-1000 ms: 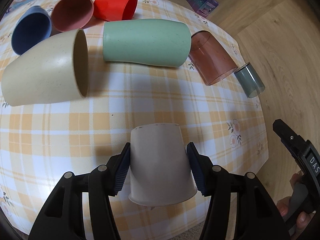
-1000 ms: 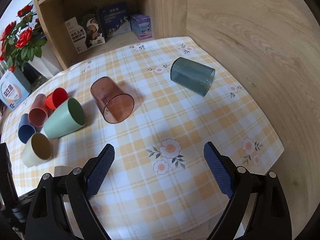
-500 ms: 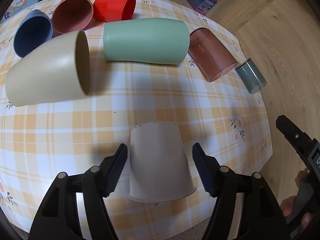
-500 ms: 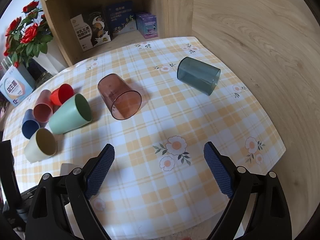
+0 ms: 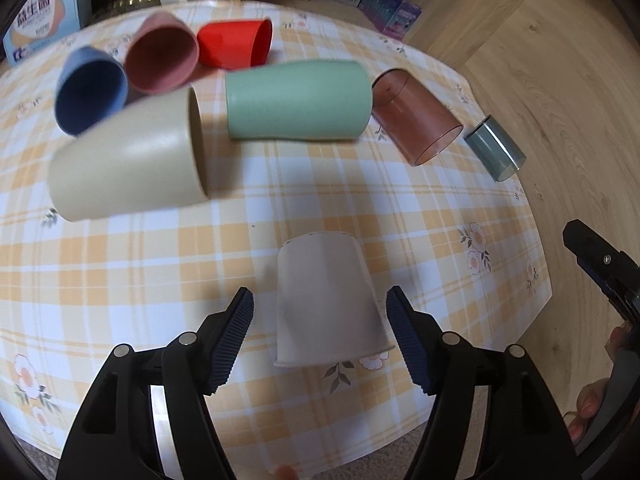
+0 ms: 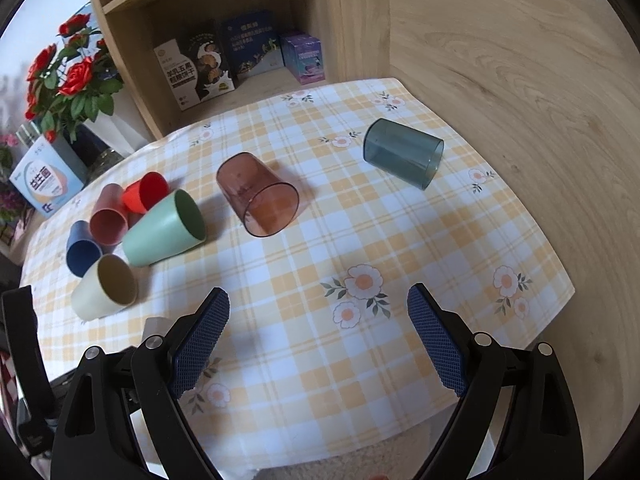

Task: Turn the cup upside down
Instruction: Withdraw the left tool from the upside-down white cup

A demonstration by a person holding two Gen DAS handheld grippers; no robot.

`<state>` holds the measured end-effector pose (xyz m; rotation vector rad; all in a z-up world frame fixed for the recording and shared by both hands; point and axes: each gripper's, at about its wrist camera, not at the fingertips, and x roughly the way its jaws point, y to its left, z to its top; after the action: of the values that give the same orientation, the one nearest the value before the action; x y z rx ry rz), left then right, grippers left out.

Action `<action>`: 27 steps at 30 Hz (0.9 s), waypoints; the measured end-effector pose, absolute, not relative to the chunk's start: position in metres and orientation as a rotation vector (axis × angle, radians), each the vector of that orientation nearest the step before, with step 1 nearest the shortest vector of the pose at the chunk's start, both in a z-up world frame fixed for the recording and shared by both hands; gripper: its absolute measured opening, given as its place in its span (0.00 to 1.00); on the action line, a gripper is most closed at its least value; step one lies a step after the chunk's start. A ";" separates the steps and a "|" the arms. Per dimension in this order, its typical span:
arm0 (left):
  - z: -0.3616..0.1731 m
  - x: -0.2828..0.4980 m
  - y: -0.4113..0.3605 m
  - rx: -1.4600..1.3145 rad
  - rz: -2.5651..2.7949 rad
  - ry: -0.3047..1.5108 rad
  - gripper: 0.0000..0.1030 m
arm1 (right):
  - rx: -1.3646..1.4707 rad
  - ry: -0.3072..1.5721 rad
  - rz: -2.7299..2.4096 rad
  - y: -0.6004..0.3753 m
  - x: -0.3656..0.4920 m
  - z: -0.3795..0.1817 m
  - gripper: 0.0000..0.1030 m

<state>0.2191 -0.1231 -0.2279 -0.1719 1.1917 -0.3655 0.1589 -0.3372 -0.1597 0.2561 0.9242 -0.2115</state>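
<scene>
A pale grey cup point(image 5: 328, 300) stands upside down on the checked tablecloth point(image 5: 160, 264), rim down near the front edge. My left gripper point(image 5: 320, 336) is open, its blue pads on either side of the cup with a gap on both sides. In the right wrist view only a sliver of the cup point(image 6: 158, 326) shows behind the left finger. My right gripper point(image 6: 320, 340) is open and empty, held above the tablecloth point(image 6: 400, 240) near its front edge.
Several cups lie on their sides further back: beige point(image 5: 128, 164), green point(image 5: 296, 100), blue point(image 5: 90, 90), pink point(image 5: 162, 58), red point(image 5: 234, 44), clear brown point(image 5: 414, 118), clear grey-blue point(image 5: 494, 152). A wooden shelf with boxes point(image 6: 240, 56) and a vase of red flowers point(image 6: 68, 80) stand behind the table.
My left gripper has opened off the grey cup and drawn back a little; the cup stays upside down on the table. The right gripper has risen slightly and stays open.
</scene>
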 end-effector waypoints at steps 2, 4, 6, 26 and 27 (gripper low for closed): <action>-0.222 0.217 -0.119 -0.159 -0.362 1.176 0.65 | 0.253 0.908 -0.199 -0.333 0.156 -0.156 0.85; -0.214 0.214 -0.111 -0.159 -0.360 1.150 0.65 | 0.246 0.900 -0.184 -0.328 0.153 -0.154 0.85; -0.206 0.211 -0.103 -0.156 -0.352 1.119 0.73 | 0.248 0.899 -0.164 -0.324 0.152 -0.153 0.85; -0.138 0.176 0.018 -0.103 -0.239 0.794 0.94 | 0.188 1.004 0.051 -0.249 0.175 -0.155 0.85; -0.135 0.175 0.025 -0.107 -0.223 0.775 0.94 | 0.178 1.009 0.054 -0.246 0.177 -0.155 0.85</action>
<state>0.1751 0.0245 -0.1345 -0.1072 0.7745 -0.2229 0.1774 -0.2460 -0.1554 0.1780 1.0085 0.0536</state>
